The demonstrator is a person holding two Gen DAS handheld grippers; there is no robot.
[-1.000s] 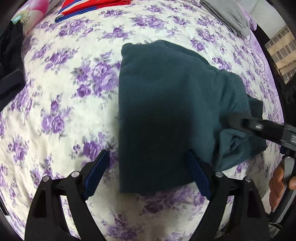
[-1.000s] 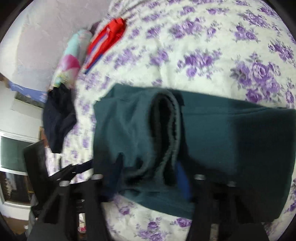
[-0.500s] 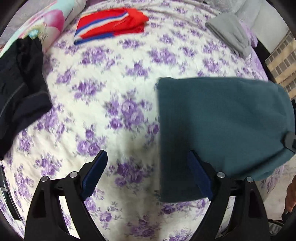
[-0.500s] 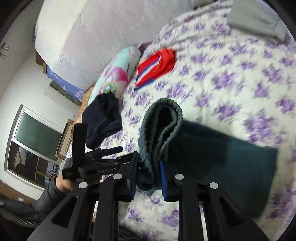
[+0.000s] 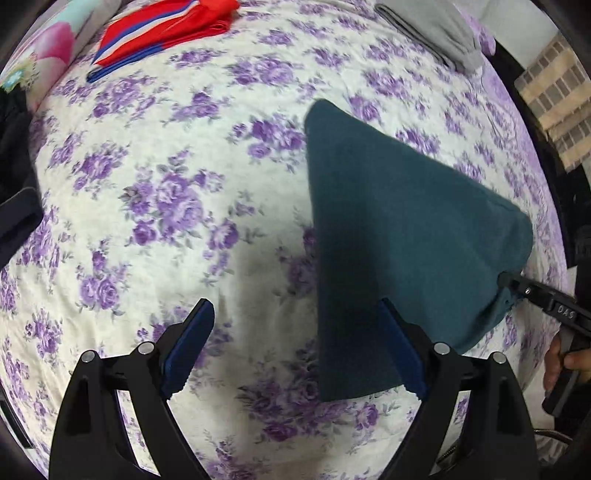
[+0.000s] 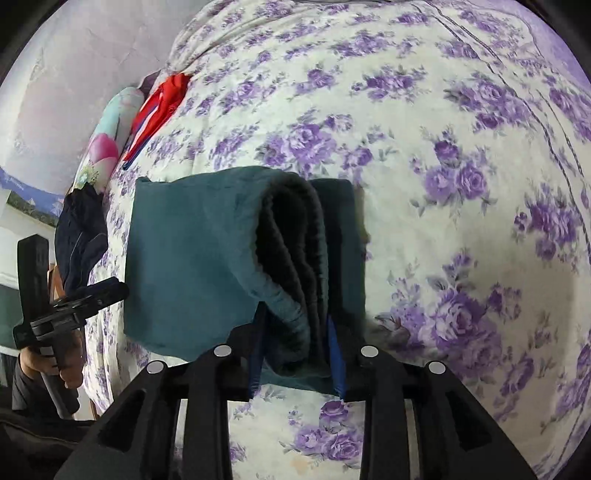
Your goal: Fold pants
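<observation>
Right gripper (image 6: 295, 354), angled steeply down, opening around teal pants (image 6: 192, 258); left gripper (image 5: 295, 350) spread wide, empty

Left wrist camera looks steeply down along its jaws at the bed (image 5: 184, 206), close above it. Right wrist camera faces likewise from the bed's opposite side. Both views share the teal pants (image 5: 399, 229) (image 6: 192, 258) and red garment (image 5: 162, 31) (image 6: 162, 103).
</observation>
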